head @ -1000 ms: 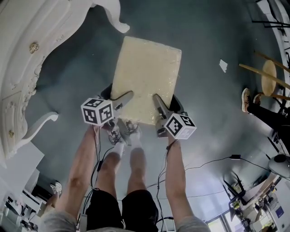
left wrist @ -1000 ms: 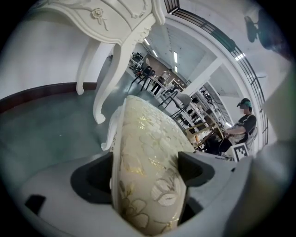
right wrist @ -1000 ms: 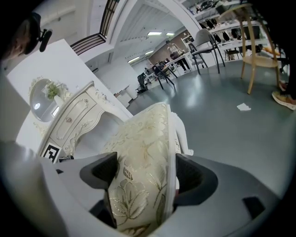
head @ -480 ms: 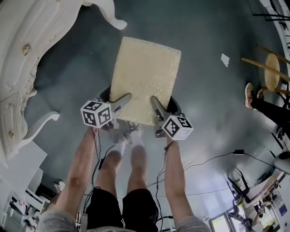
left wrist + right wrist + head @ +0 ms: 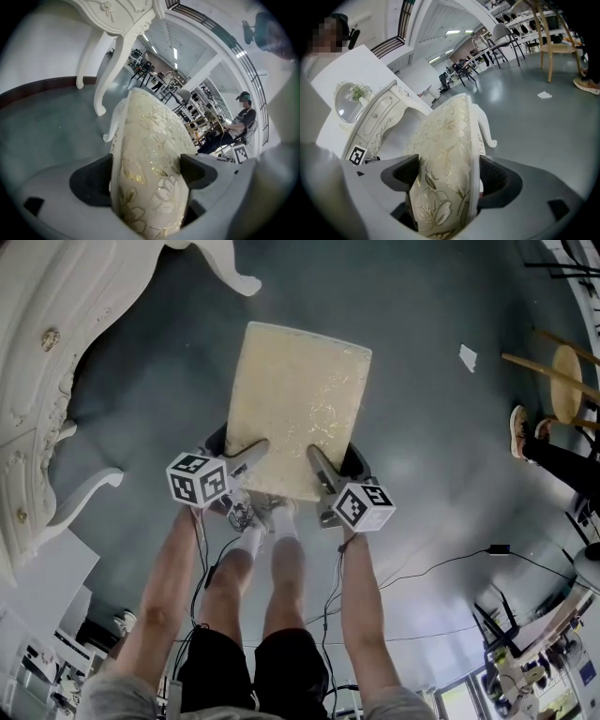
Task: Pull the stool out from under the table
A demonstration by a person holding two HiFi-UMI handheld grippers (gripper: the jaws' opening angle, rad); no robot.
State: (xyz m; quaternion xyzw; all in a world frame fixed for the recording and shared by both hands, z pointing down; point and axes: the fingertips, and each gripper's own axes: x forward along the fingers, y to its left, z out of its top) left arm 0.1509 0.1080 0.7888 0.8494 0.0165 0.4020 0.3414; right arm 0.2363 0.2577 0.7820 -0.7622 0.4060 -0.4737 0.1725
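Note:
The stool (image 5: 295,404) has a cream cushion with gold flower pattern and white carved legs; it stands on the grey floor, out from under the white ornate table (image 5: 47,362) at the upper left. My left gripper (image 5: 246,452) is shut on the stool's near left corner, the cushion (image 5: 147,159) filling its jaws. My right gripper (image 5: 319,461) is shut on the near right corner, with the cushion (image 5: 443,168) clamped between both pads. Both grippers sit side by side at the stool's near edge.
A curved table leg (image 5: 239,282) ends just beyond the stool's far left corner; another table leg (image 5: 84,495) is at left. A wooden stool (image 5: 561,385) and a person's shoe (image 5: 518,427) are at right. A scrap of paper (image 5: 467,357) and a cable (image 5: 441,568) lie on the floor.
The stool and both grippers have shifted slightly toward me and away from the table; the gap between the stool's far edge and the table leg has grown.

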